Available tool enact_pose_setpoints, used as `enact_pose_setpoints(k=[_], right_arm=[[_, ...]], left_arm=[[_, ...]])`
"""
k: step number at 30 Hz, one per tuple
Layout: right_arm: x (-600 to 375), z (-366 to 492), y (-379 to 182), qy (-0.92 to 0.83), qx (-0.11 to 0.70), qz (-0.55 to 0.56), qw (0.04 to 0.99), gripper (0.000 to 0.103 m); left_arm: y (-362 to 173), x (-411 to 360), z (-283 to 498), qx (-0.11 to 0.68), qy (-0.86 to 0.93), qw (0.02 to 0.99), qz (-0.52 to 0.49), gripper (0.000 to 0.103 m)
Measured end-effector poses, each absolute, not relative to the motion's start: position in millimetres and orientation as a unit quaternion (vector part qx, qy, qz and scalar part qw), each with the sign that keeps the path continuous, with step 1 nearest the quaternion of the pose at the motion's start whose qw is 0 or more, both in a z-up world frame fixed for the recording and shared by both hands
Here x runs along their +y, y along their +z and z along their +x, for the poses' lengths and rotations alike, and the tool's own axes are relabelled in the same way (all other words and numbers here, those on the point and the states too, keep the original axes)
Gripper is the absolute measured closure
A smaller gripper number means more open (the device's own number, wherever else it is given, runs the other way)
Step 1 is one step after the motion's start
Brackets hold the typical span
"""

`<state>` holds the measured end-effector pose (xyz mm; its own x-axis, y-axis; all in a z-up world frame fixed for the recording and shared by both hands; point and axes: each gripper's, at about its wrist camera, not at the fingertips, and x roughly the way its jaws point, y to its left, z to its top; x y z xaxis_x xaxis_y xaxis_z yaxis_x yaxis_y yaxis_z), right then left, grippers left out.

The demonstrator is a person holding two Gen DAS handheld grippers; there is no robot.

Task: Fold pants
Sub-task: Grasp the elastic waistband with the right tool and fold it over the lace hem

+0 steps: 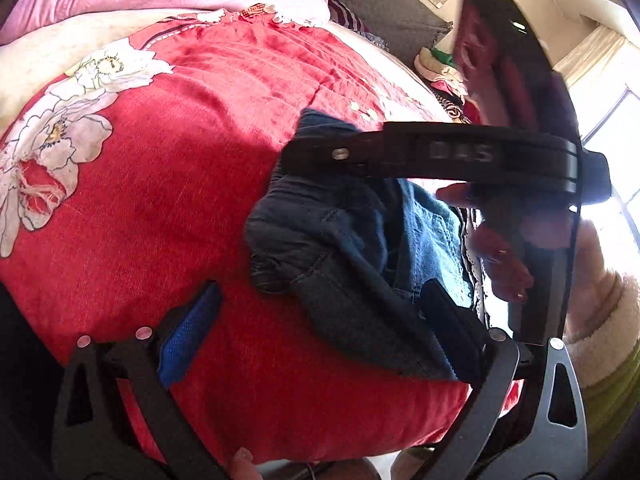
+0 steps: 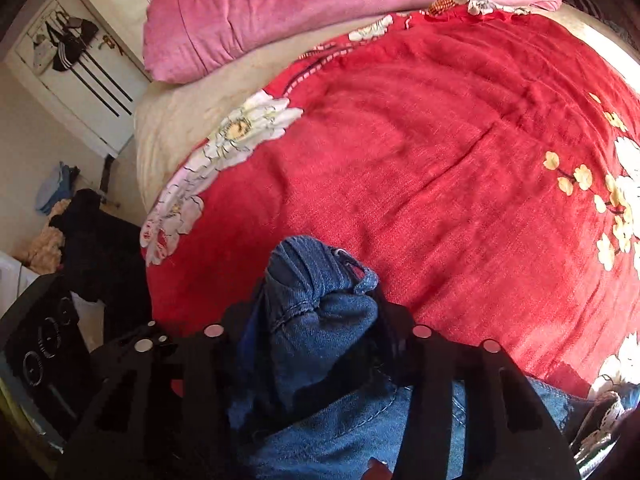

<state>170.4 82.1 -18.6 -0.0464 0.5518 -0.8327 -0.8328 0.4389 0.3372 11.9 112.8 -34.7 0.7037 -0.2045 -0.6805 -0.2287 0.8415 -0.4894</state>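
Blue jeans bunched on a red flowered bed cover, between two hand-held grippers.

The left hand-held gripper (image 1: pixel 324 324) stands wide open: its blue-padded finger (image 1: pixel 188 340) rests over bare red bed cover (image 1: pixel 160 200), and its other finger lies against the edge of the jeans (image 1: pixel 344 248), so nothing is pinched. Beyond its tips the jeans lie in a dark, crumpled heap. To the right of this heap the right hand-held gripper (image 2: pixel 316 320) is narrow, and its jaws hold a gathered fold of denim, which bulges up in front of the tips. A pink pillow (image 2: pixel 320 12) lies far ahead of both grippers.
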Motion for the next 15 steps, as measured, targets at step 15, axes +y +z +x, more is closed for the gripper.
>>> enact_pose_setpoints(k=[15], right_arm=[[-48.8,179.9,61.4,0.544,0.433,0.010,0.719,0.071]], left_arm=[[20.3,71.7,43.3,0.356,-0.099,0.880,-0.299,0.050]])
